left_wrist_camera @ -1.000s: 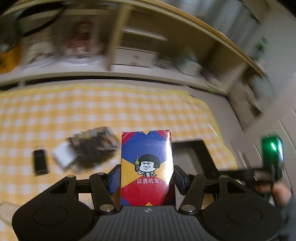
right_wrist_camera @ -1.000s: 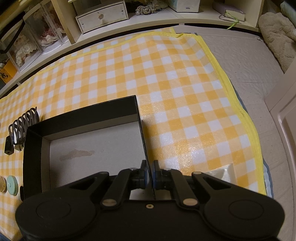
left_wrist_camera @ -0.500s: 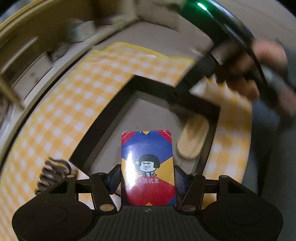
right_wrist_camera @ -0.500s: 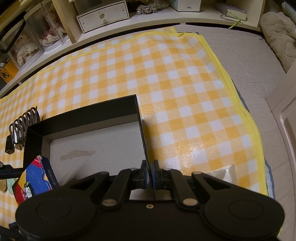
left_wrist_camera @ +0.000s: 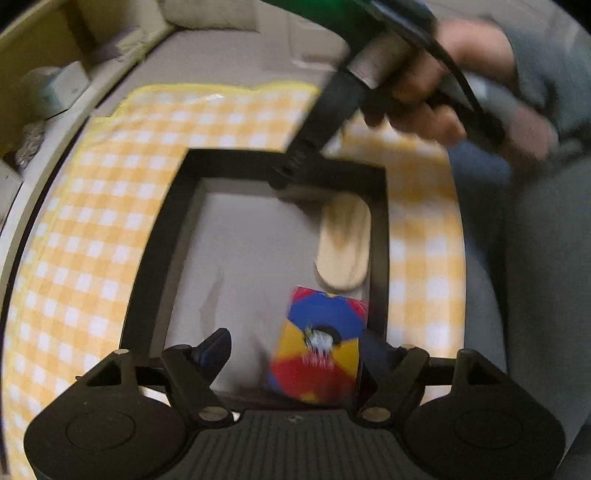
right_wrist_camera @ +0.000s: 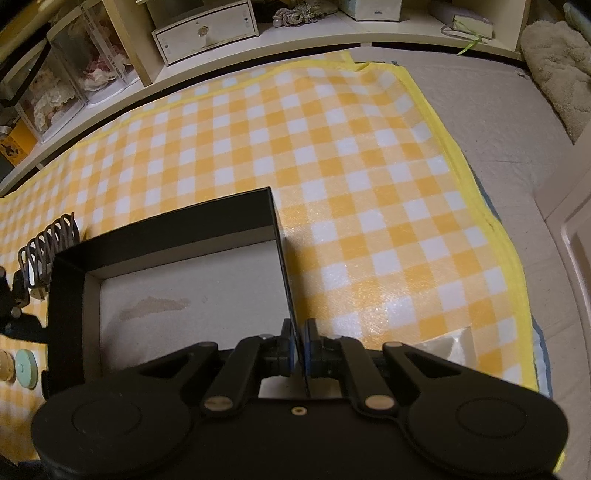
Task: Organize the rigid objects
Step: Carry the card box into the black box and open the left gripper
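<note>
A black box [left_wrist_camera: 155,243] with a grey floor lies on the yellow checked mat. My left gripper [left_wrist_camera: 295,354] points down into it, and its jaws are opening. The colourful card pack [left_wrist_camera: 317,354] sits blurred and tilted between them, next to the right finger and clear of the left finger [left_wrist_camera: 216,349]. A pale wooden oval [left_wrist_camera: 343,247] lies on the box floor by the right wall. My right gripper [right_wrist_camera: 300,343] is shut on the box's right wall [right_wrist_camera: 284,266]. In the left wrist view the right gripper [left_wrist_camera: 291,170] clamps the far wall, held by a person's hand [left_wrist_camera: 424,107].
Left of the box lie a dark hair claw [right_wrist_camera: 48,240], a teal disc [right_wrist_camera: 26,369] and a small black piece [right_wrist_camera: 18,291]. A shiny packet [right_wrist_camera: 447,345] sits near the mat's right edge. Shelves with a white drawer unit [right_wrist_camera: 205,31] line the back.
My left gripper swung and rolled from over the mat to above the black box. Its jaws then spread, and the card pack slid off centre toward the right finger. The right gripper stayed put.
</note>
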